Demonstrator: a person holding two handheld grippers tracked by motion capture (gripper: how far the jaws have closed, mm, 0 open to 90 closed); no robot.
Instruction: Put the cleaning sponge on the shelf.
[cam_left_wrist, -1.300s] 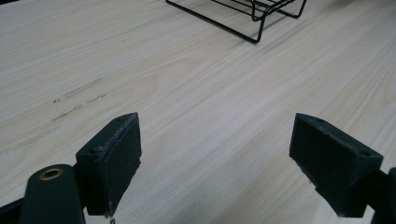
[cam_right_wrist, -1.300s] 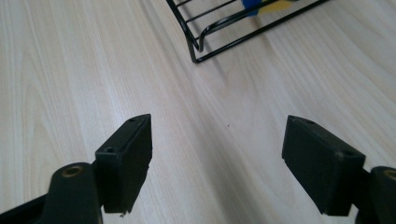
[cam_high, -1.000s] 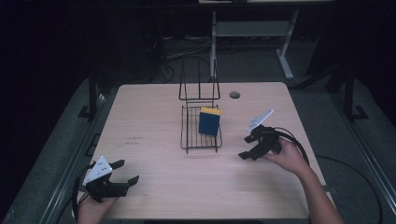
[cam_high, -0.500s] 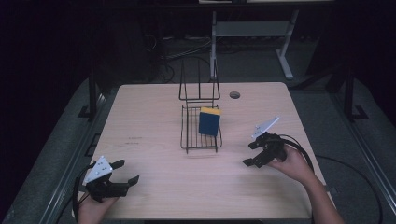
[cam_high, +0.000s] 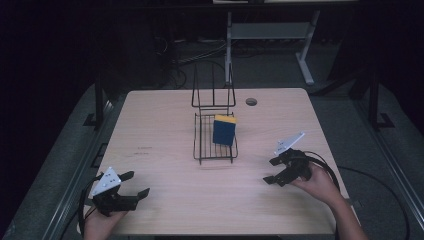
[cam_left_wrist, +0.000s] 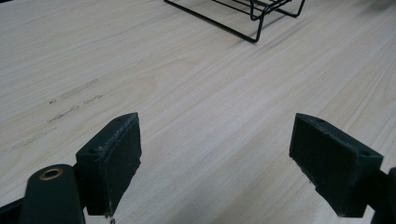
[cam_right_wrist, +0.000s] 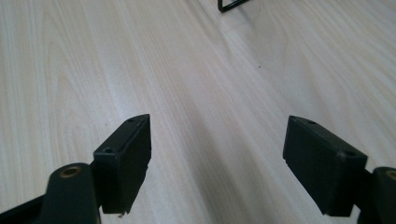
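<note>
One blue-and-yellow block, seemingly a sponge (cam_high: 224, 130), leans in the black wire rack (cam_high: 215, 148).

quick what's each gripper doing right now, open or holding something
Left gripper: open, holding nothing.
Right gripper: open, holding nothing.

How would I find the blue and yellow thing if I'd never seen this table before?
Start at the pale wooden table and look to its middle, where a black wire rack sits. Standing on edge inside that rack is the sponge: a dark blue block with a yellow strip along its top. It is the one colourful thing on the table.
</note>
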